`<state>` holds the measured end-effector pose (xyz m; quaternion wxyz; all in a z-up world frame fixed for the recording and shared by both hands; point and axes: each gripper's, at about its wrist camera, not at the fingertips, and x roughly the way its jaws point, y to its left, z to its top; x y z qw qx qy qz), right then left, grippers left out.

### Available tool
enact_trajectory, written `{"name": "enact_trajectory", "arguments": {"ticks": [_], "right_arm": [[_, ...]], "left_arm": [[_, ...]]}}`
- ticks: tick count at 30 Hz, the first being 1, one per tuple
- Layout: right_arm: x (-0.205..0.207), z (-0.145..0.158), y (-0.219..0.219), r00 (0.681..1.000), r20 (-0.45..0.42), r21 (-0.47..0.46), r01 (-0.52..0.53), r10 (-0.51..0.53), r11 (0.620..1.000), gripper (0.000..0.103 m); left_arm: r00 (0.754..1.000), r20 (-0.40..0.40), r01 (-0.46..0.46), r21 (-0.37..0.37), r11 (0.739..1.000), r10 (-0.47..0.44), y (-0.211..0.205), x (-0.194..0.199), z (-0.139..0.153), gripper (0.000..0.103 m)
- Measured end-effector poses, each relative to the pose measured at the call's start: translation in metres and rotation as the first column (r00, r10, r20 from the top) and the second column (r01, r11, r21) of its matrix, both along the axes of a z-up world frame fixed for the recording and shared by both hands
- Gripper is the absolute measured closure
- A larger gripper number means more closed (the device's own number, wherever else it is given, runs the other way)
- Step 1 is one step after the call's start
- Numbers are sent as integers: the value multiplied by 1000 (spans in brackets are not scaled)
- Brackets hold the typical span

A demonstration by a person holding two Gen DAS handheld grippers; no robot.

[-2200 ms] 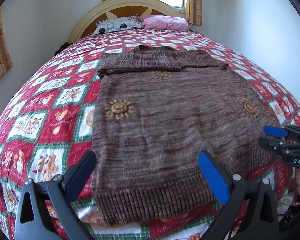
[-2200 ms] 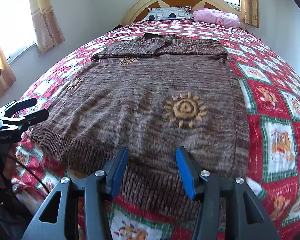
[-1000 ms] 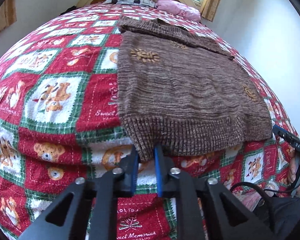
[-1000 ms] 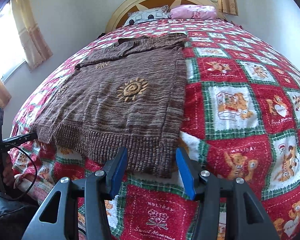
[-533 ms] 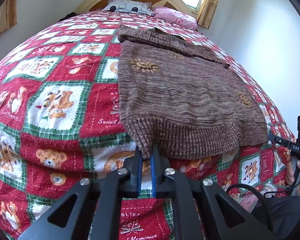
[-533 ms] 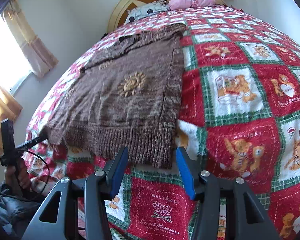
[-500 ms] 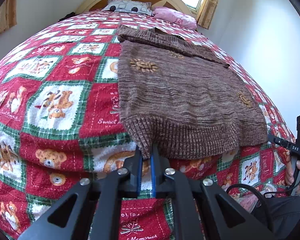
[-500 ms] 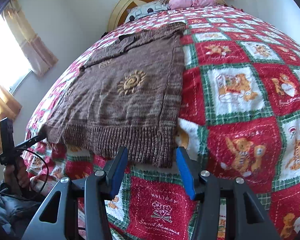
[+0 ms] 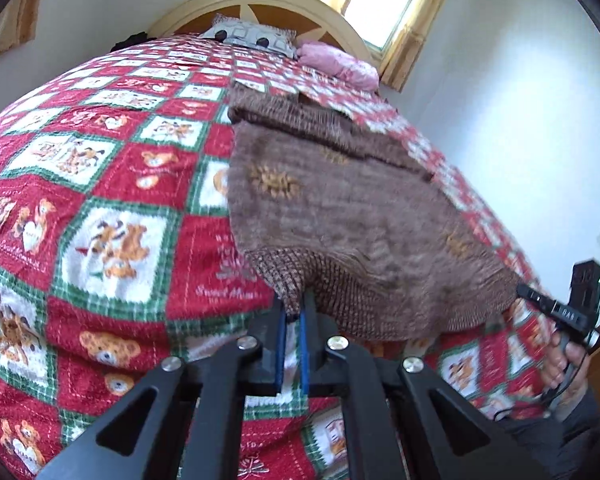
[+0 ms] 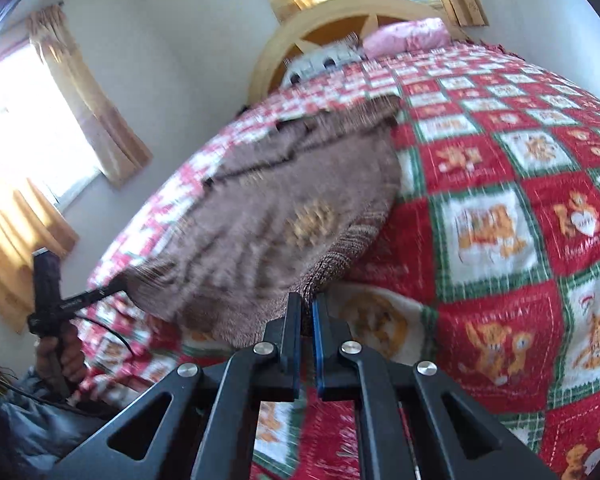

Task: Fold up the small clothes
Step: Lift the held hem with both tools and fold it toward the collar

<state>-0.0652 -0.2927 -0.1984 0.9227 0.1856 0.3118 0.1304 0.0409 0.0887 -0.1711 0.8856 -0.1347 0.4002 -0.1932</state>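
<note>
A brown knit sweater (image 9: 340,208) with orange sun motifs lies on the bed, its sleeves folded across the top. My left gripper (image 9: 293,312) is shut on the sweater's bottom left hem corner, which is lifted off the quilt. My right gripper (image 10: 306,304) is shut on the bottom right hem corner of the sweater (image 10: 284,216), also raised. The hem hangs between both grippers. The right gripper also shows in the left wrist view (image 9: 540,304), and the left gripper shows in the right wrist view (image 10: 100,292).
The bed is covered by a red, green and white teddy-bear quilt (image 9: 100,184). A patterned pillow (image 9: 252,36) and a pink pillow (image 9: 340,66) lie by the wooden headboard (image 9: 268,4). White walls and curtained windows surround the bed.
My right gripper has shut on the hem corner; it was open half a second ago. Both grippers have lifted the hem off the quilt and the views have tilted upward.
</note>
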Motion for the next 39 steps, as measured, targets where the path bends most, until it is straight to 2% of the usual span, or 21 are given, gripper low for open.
{"name": "enact_trajectory", "arguments": {"ticks": [5,11,19,30,39], "right_arm": [[7,19,2,999,46,39,2,-4,999,99],[27,55,-5,992,120,83,22,-32,996,99],[78,94,-16,983,168,84,55,-69,995,99],[152,110,-28,987,127,83,86,-96,993,99],[218,125,-38,986,104,51,128,-133,990,99]], "left_arm": [[999,41,-16,-5,1000,16,3,13,13,97],[993,113,-31,-35,999,34,4,42,40,97],[978,197,-58,-25,998,61,1,98,74,97],[986,151,-64,-42,997,70,-2,174,76,97],[983,173,-66,-2,998,65,-19,236,92,97]]}}
